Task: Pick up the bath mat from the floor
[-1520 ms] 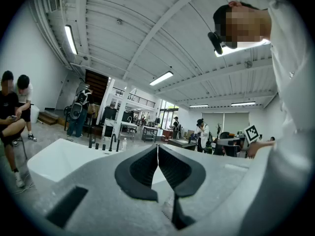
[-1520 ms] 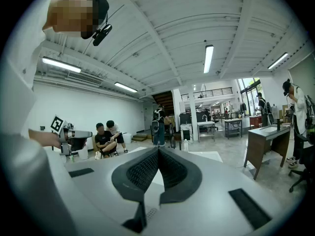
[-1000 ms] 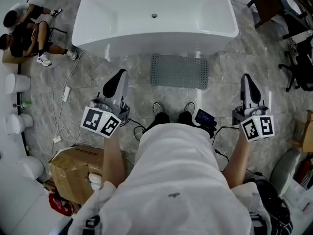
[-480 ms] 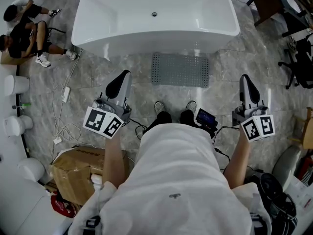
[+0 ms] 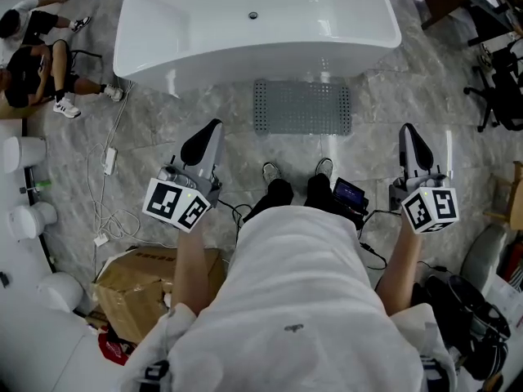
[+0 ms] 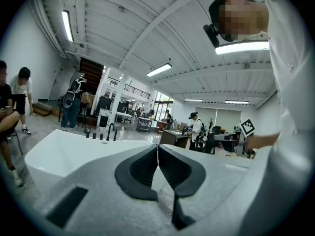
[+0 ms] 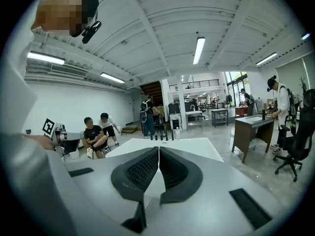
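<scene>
**A:** At centre left of the head view, the left gripper (image 5: 209,131) has its jaws pressed together with nothing between them. What goes wrong from there?

**B:** If it meets the mat (image 5: 301,107) like that, it only pokes it. The mat lies flat on the floor at upper centre, its far edge just beside the tub (image 5: 261,65). I judge that thin edge hard to get under, and a push could slide the mat against the tub wall.

**A:** And at centre right?

**B:** The right gripper (image 5: 411,137) is the same: jaws together, empty. Both need to part before they go down.

**A:** Poses?

**B:** The forearms reach forward on either side of the body, with the grippers held off the floor and tipped slightly down. The left one angles in toward the mat and the right one points straight ahead. The shoes (image 5: 278,188) stand between them, near the mat's near edge.
</scene>
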Motion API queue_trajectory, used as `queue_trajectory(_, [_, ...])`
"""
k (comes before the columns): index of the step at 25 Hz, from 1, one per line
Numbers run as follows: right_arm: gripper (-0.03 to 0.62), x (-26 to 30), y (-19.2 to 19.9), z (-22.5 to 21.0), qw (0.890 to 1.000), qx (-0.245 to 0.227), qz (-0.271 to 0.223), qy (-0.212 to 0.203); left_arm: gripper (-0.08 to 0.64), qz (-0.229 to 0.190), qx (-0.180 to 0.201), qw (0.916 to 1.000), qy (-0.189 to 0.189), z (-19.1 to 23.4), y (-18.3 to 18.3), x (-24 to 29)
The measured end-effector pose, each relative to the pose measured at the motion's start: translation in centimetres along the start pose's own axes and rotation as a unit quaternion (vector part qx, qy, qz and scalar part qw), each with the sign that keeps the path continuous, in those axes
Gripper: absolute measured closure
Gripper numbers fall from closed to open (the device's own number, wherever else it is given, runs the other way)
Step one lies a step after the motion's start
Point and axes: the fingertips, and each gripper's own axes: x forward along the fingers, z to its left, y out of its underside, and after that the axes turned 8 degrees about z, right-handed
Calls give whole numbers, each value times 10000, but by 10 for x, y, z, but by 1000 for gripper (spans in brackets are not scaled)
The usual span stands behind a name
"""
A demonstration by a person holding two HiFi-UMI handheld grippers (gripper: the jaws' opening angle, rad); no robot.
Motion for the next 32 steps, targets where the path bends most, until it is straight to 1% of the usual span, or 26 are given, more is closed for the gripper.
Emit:
queue_trajectory(2, [583,0,6,5,9999,50,73,132,546,27,-10,10000,82,7,4,-2])
queue_trajectory(7, [583,-5,16,6,9994,161,155,249,545,118,-3,9997,229,14,8,7])
queue_trajectory(10, [583,-3,18,-14,9989,223,222,337,546,144,33,9996,258,7,5,24])
queue_trajectory(13, [583,5,17,-36,9988,283,267,289,546,159,45,9996,214,-3,2,42])
queue_trajectory(19, [583,17,4,-54,9995,264,171,19,546,171,-8,9998,-50,-17,-3,45])
queue_trajectory(21, [583,21,4,-65,9993,288,201,-139,546,201,-45,9997,-149,-22,-5,51])
queue_trajectory(23, [583,27,8,-75,9978,295,379,-450,546,215,-123,9994,-249,-28,-8,62])
queue_trajectory(26, [583,44,23,-95,9910,185,910,-963,546,185,-187,9992,-296,-43,-19,92])
queue_trajectory(27, [583,49,29,-103,9887,108,1076,-1034,546,171,-204,9992,-290,-48,-22,103])
queue_trajectory(29, [583,57,37,-124,9866,10,1256,-1042,545,183,-240,9991,-309,-60,-25,123])
queue_trajectory(32, [583,67,52,-156,9831,170,1446,-1106,546,327,-271,9983,-395,-78,-24,149])
